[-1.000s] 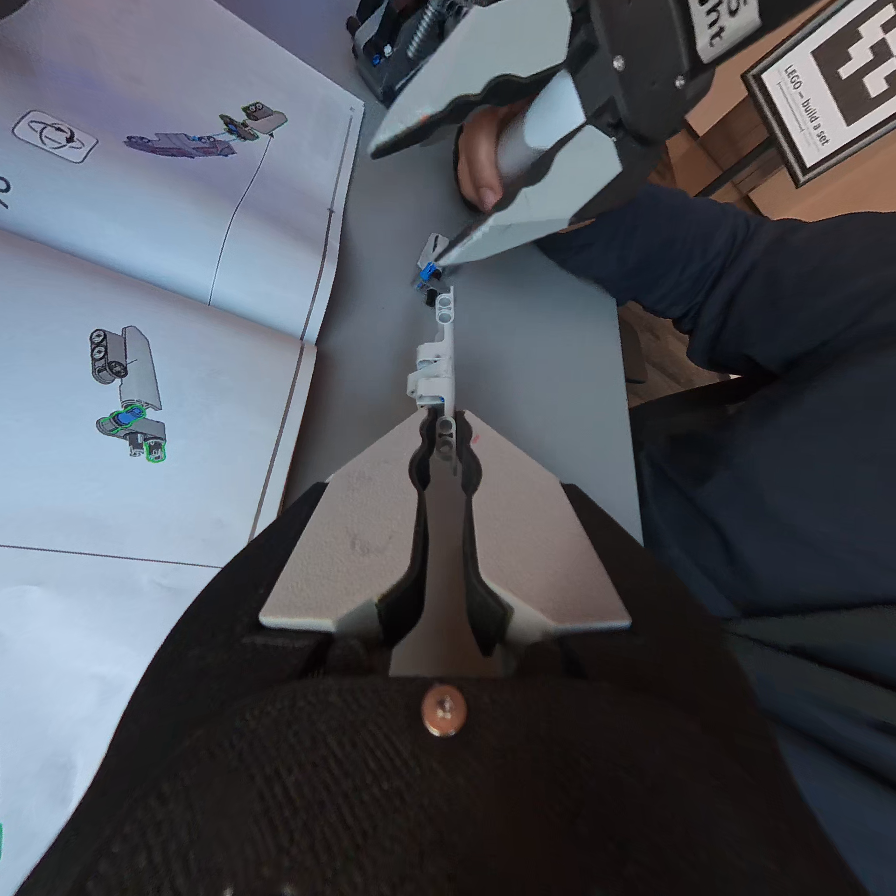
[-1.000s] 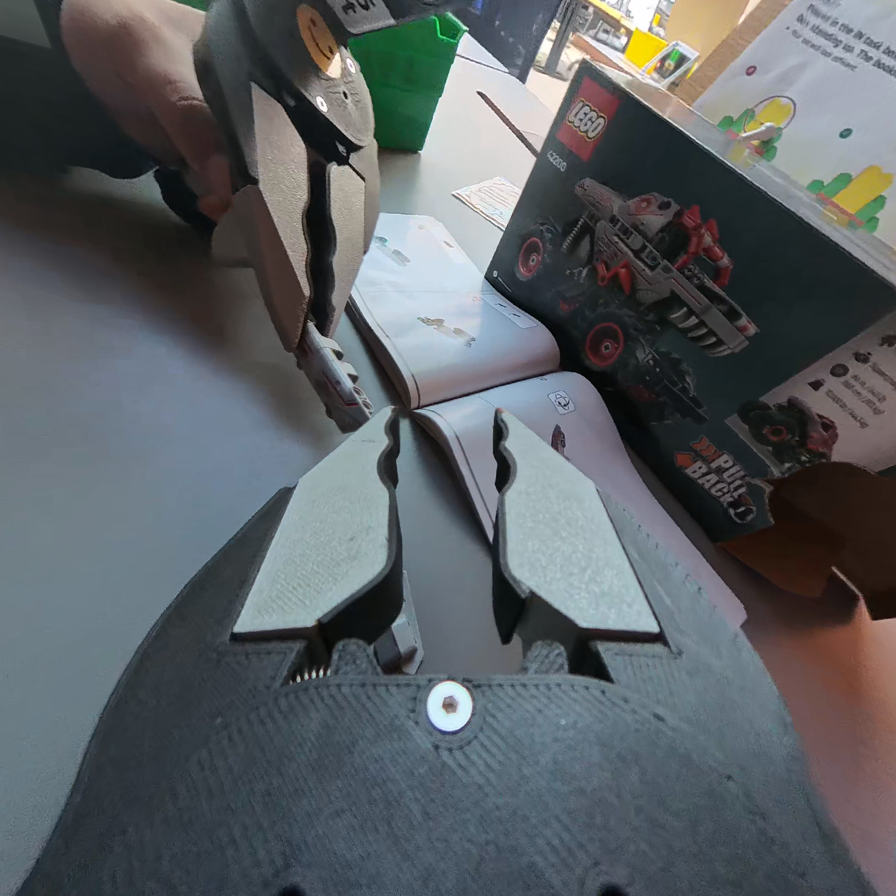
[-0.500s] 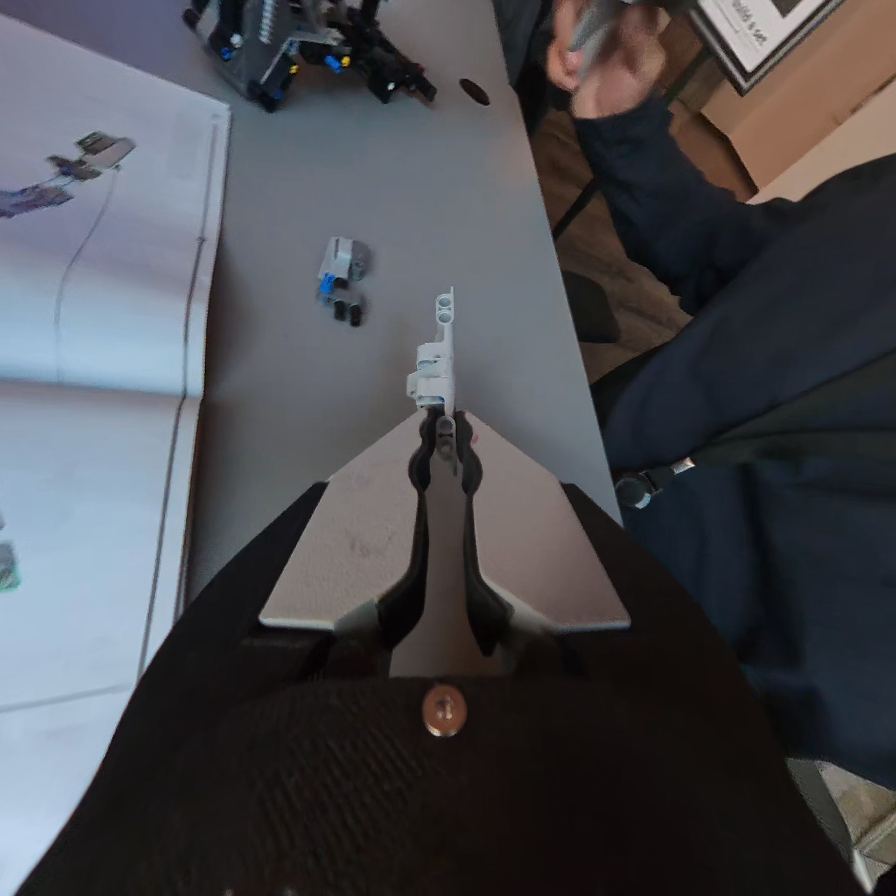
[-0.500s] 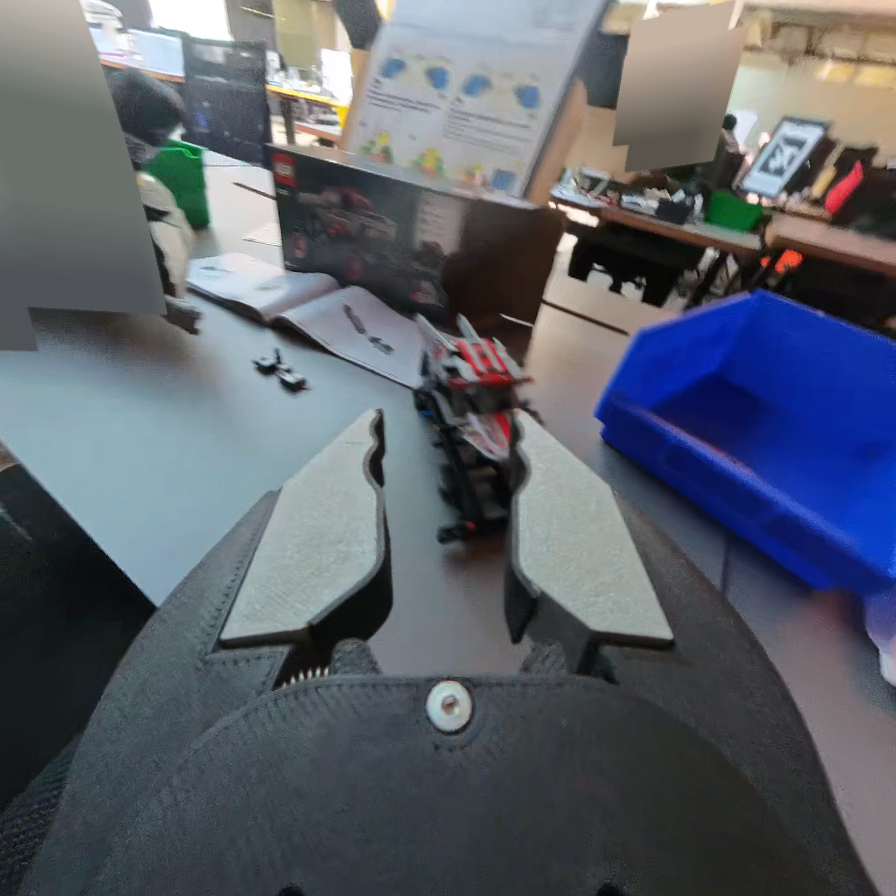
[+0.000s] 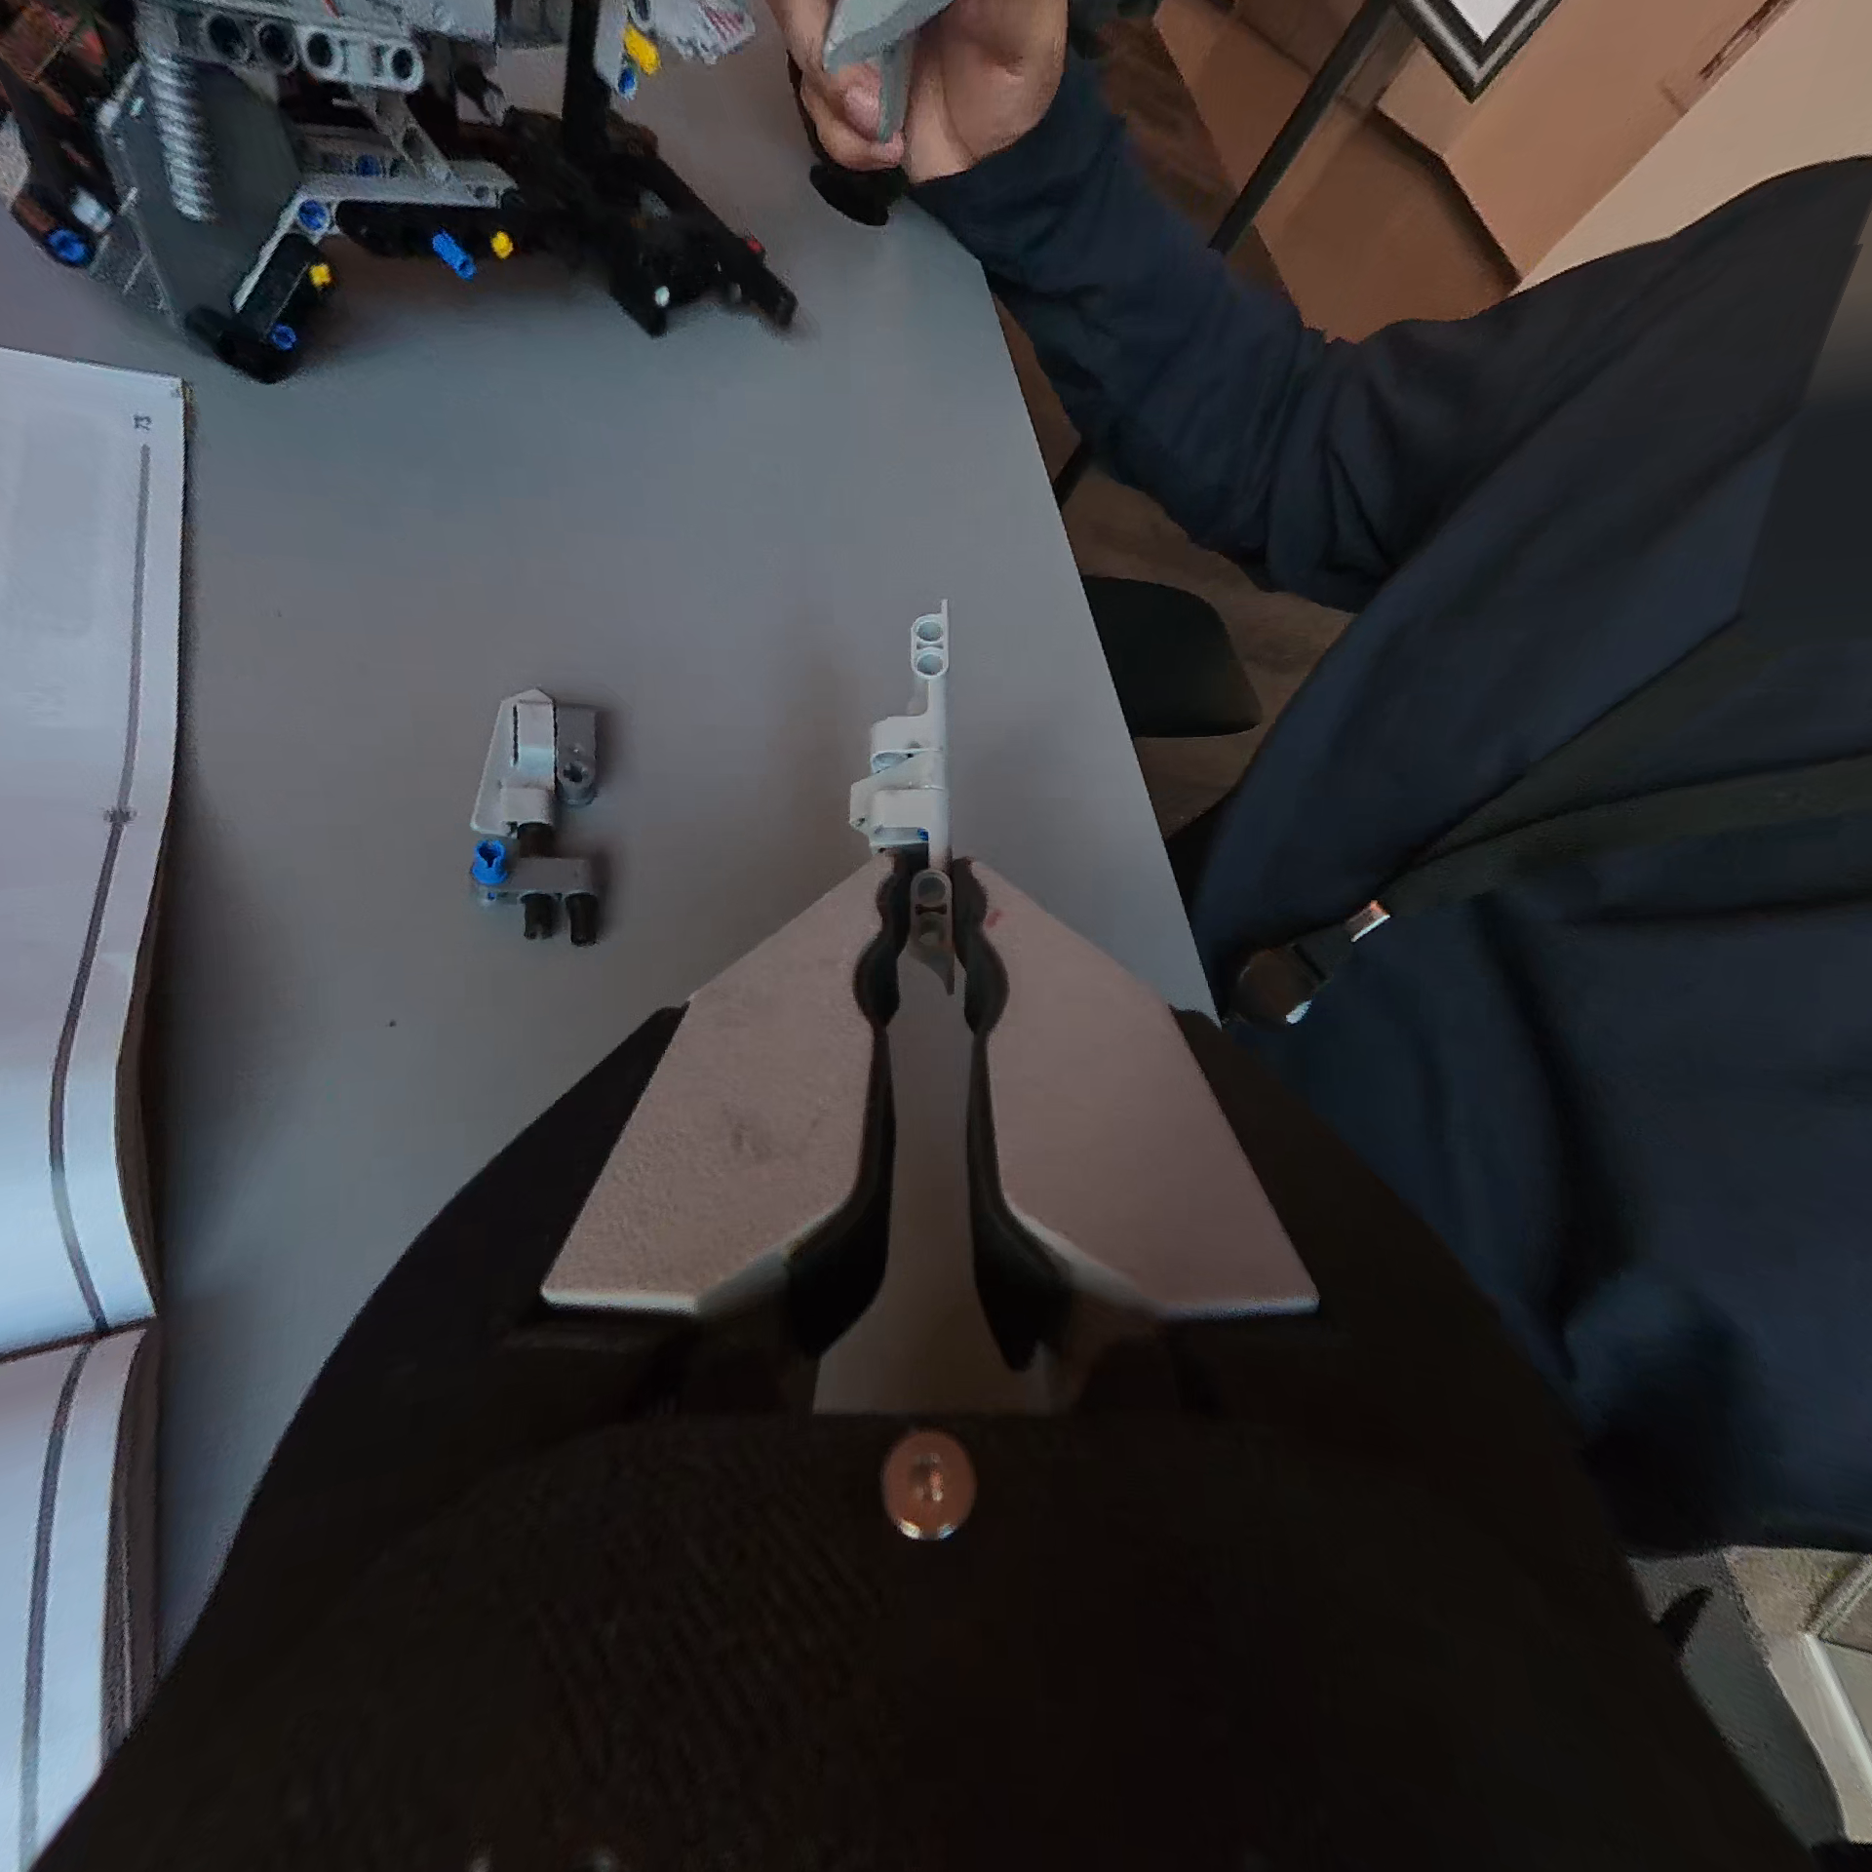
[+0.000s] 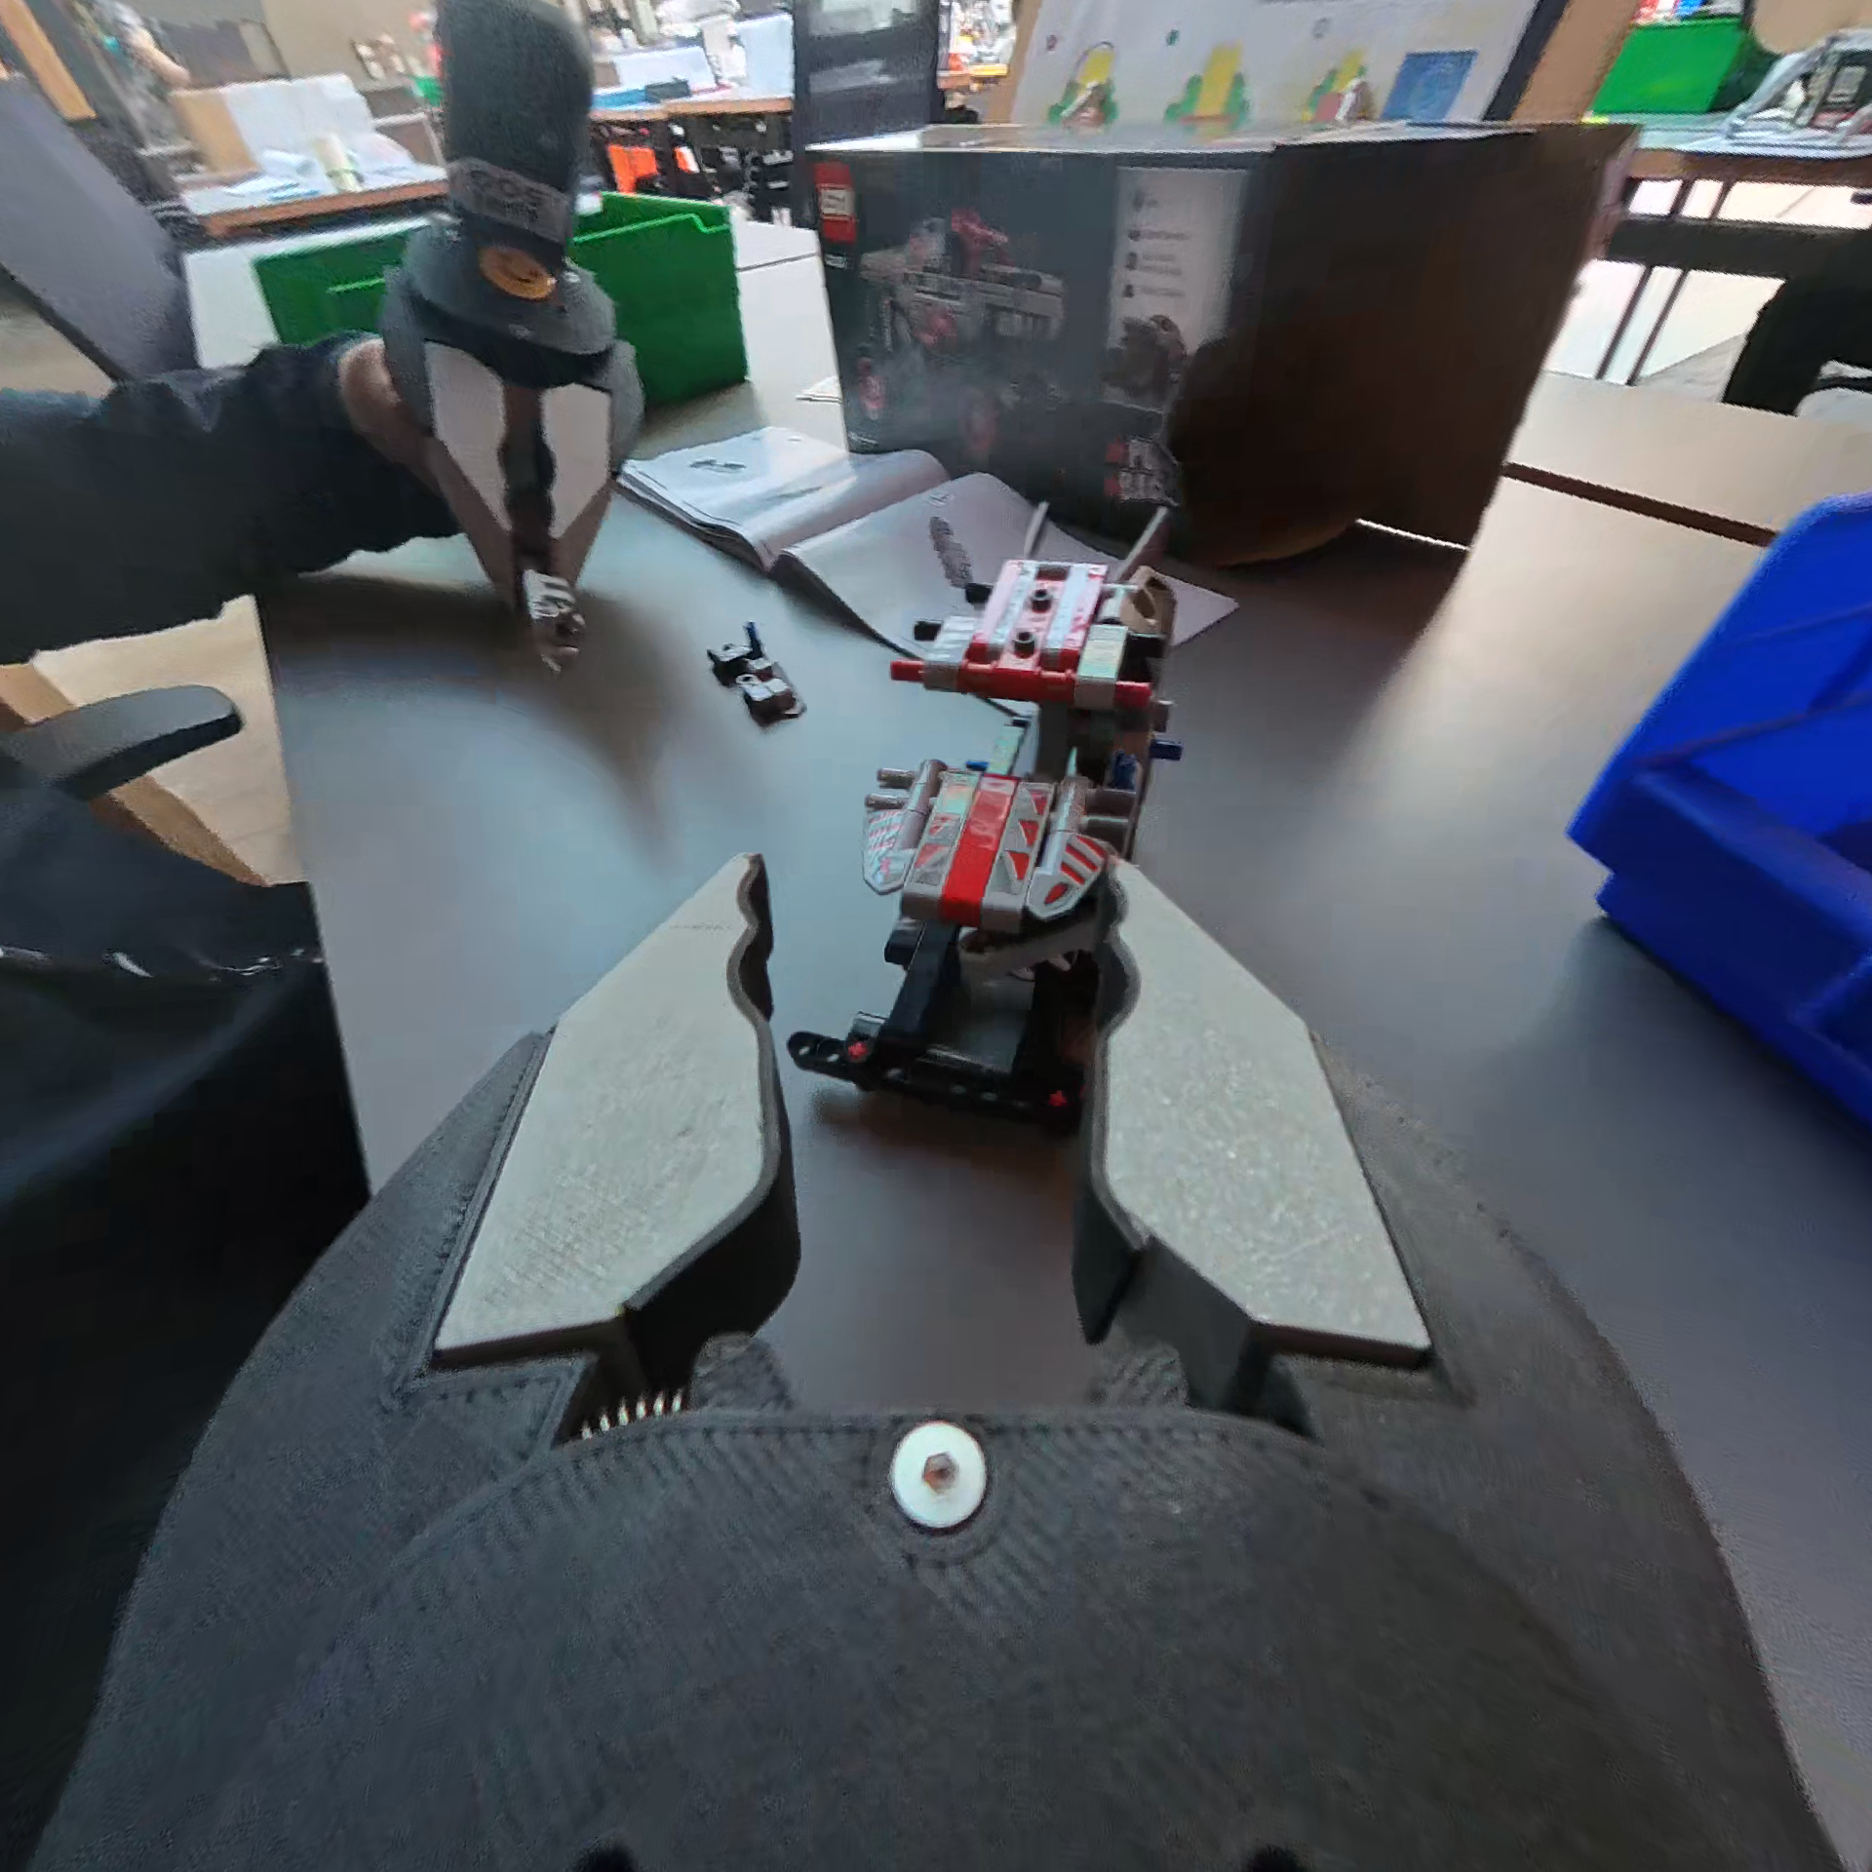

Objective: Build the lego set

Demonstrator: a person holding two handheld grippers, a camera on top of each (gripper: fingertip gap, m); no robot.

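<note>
My left gripper (image 5: 927, 891) is shut on a light grey lego panel assembly (image 5: 912, 750) and holds it just above the grey table (image 5: 608, 567). It also shows far off in the right wrist view (image 6: 542, 582). A second small grey assembly with a blue pin and black pins (image 5: 537, 815) lies on the table to its left, and shows in the right wrist view (image 6: 755, 674). My right gripper (image 6: 937, 902) is open and empty, with the red, grey and black lego truck body (image 6: 1003, 871) standing just beyond its fingertips. The truck also shows in the left wrist view (image 5: 334, 172).
The open instruction booklet (image 5: 71, 861) lies at the table's left, in front of the lego box (image 6: 1165, 324). A blue bin (image 6: 1742, 810) stands at the right, a green bin (image 6: 648, 284) at the back. The table edge (image 5: 1104, 658) and the person's dark sleeve (image 5: 1266, 385) are close by. The tips of one gripper are about 25 centimeters away from the tips of the other.
My right gripper has swung away from the left gripper to face the truck body, and its jaws have widened. My left gripper has kept its grip and shifted, so the small assembly lies nearer.
</note>
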